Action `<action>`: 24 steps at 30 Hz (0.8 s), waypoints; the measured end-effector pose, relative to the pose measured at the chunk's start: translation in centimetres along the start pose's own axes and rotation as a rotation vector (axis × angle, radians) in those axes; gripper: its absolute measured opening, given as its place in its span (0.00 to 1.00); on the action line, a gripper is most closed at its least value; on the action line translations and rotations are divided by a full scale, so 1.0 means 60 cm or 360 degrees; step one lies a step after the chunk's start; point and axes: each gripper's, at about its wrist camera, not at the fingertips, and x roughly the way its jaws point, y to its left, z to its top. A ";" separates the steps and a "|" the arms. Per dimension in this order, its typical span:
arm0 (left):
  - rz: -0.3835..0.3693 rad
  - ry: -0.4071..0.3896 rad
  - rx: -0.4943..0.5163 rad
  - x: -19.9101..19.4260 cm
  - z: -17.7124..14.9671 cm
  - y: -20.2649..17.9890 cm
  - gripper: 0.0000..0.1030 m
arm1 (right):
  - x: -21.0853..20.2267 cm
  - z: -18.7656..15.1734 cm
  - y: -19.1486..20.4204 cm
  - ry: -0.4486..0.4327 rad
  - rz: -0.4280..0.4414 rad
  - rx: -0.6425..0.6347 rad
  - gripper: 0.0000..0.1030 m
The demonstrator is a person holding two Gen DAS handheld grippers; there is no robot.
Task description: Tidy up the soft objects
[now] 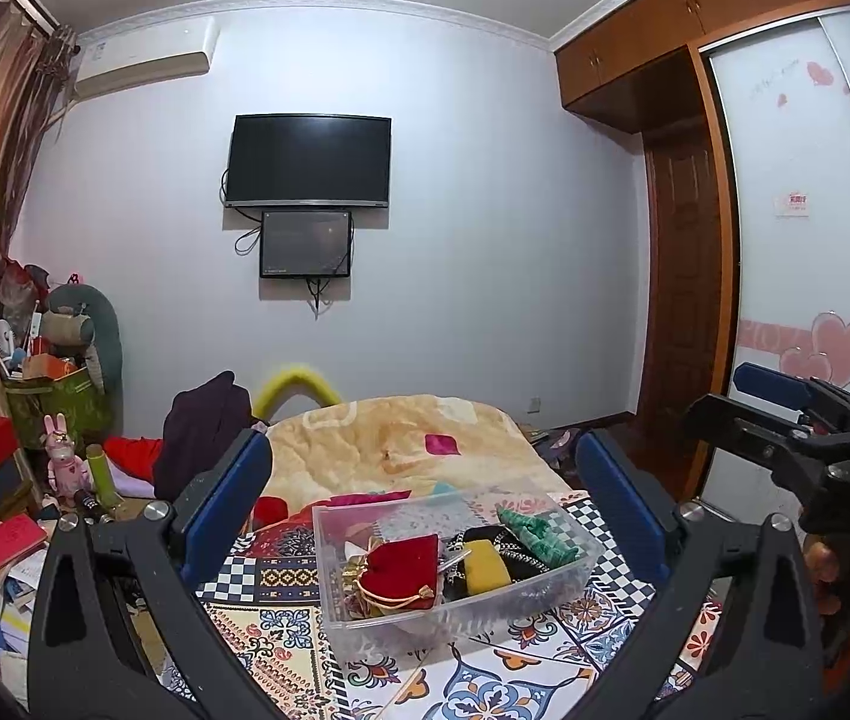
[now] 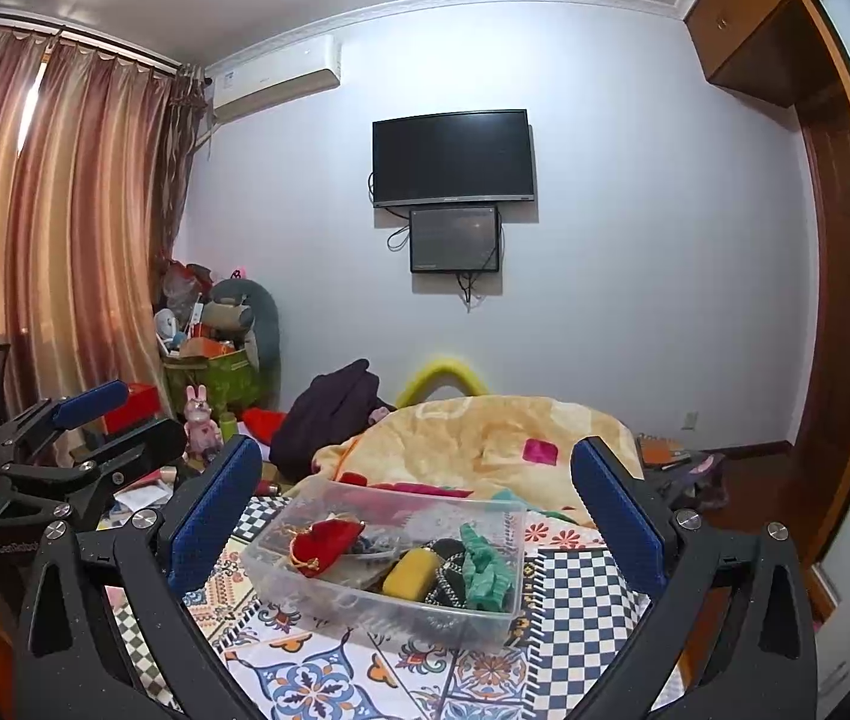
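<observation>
Both tools hang released and empty over a patterned bed cover: the right tool (image 2: pixel 416 510) with its blue pads spread wide, the left tool (image 1: pixel 425 504) likewise. Ahead of and below both sits the clear plastic bin (image 1: pixel 365 615), its long axis slanting across the view. Inside the bin lie a red velvet pouch (image 1: pixel 401 570) at its left end, a yellow pouch (image 2: pixel 410 570) in the middle and a green one (image 2: pixel 484 570) to the right. Neither tool looks clearly nearer, though fisheye distortion makes this hard to judge.
</observation>
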 end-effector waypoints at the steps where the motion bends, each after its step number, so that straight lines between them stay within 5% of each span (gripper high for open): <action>1: 0.0001 0.0001 0.0001 0.000 0.000 0.000 1.00 | 0.000 0.000 0.000 0.0001 0.0000 0.0001 1.00; 24: -0.0022 0.0020 0.0030 0.000 -0.006 -0.004 1.00 | -0.003 0.001 0.000 0.0000 -0.0026 0.0003 1.00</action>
